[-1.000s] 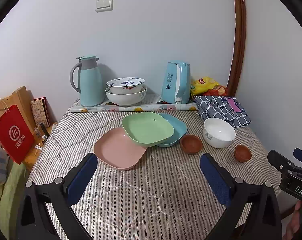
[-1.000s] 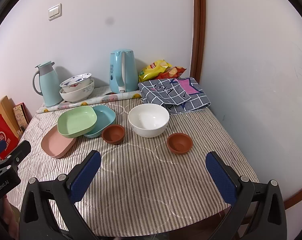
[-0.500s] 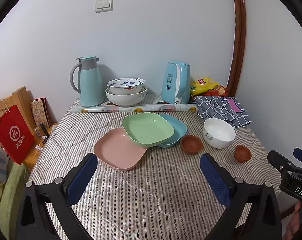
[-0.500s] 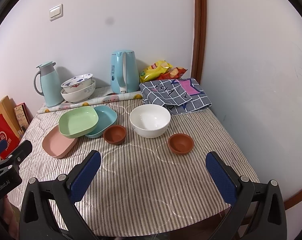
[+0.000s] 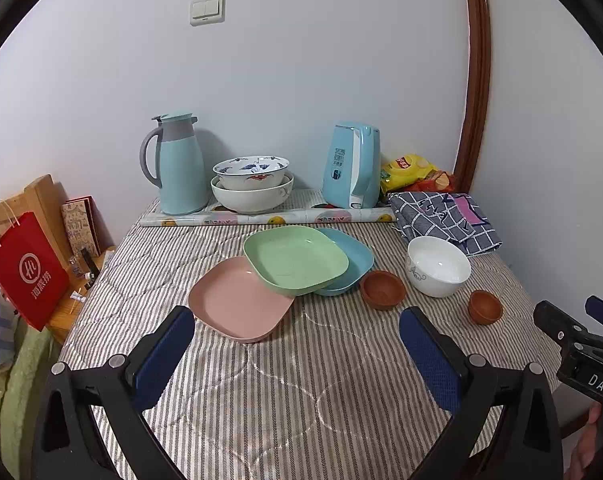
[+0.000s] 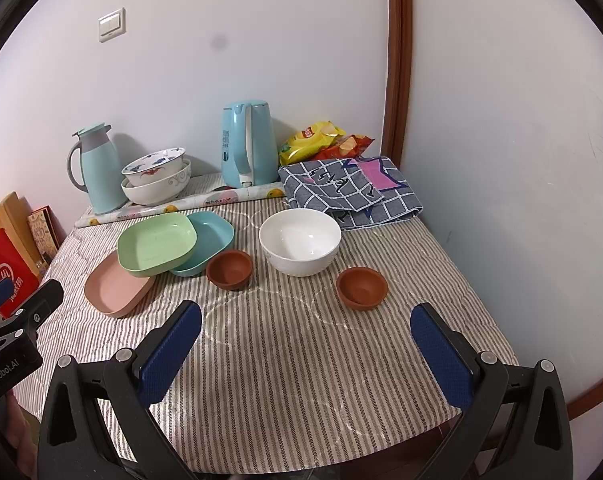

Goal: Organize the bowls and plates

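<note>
On the striped table a green plate rests across a pink plate and a blue plate. To their right come a small brown bowl, a white bowl and a second small brown bowl. The right wrist view shows the same green plate, white bowl and brown bowls. My left gripper hangs open over the near table, short of the pink plate. My right gripper is open too, nothing between its fingers.
Along the back wall stand a teal jug, two stacked patterned bowls, a blue kettle, snack bags and a folded checked cloth. A rolled mat lies before them. A red bag stands left of the table.
Both views have shifted only slightly; the right wrist view drifted a little so the dishes sit marginally further right. Nothing on the table has moved.
</note>
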{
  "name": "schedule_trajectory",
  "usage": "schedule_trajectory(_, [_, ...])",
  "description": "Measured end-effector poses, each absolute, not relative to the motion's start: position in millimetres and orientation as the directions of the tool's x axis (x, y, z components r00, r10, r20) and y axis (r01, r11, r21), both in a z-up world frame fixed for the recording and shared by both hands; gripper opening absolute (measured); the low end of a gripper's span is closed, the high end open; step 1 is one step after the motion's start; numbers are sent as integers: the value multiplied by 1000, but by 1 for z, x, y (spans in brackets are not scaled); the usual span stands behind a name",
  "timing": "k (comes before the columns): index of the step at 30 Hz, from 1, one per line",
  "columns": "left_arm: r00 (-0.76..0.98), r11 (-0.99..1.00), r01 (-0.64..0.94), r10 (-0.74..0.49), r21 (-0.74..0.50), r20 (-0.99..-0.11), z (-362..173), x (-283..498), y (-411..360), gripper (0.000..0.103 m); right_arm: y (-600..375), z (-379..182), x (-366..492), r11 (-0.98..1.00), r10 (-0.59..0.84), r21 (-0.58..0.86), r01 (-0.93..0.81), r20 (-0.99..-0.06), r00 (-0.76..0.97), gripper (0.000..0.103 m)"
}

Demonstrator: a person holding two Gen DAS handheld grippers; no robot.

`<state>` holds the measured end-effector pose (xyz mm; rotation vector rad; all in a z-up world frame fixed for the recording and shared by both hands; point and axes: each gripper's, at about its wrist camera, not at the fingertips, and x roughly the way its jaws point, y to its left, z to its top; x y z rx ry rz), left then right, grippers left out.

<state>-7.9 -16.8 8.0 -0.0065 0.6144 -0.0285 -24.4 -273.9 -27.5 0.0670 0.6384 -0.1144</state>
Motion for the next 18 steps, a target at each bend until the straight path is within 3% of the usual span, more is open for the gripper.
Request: schedule_trajectory(18, [813,1000,28,-29,-11,-581,10,-2,-12,103,-269,-26,-18,992,-83,26,122,-596,799,103])
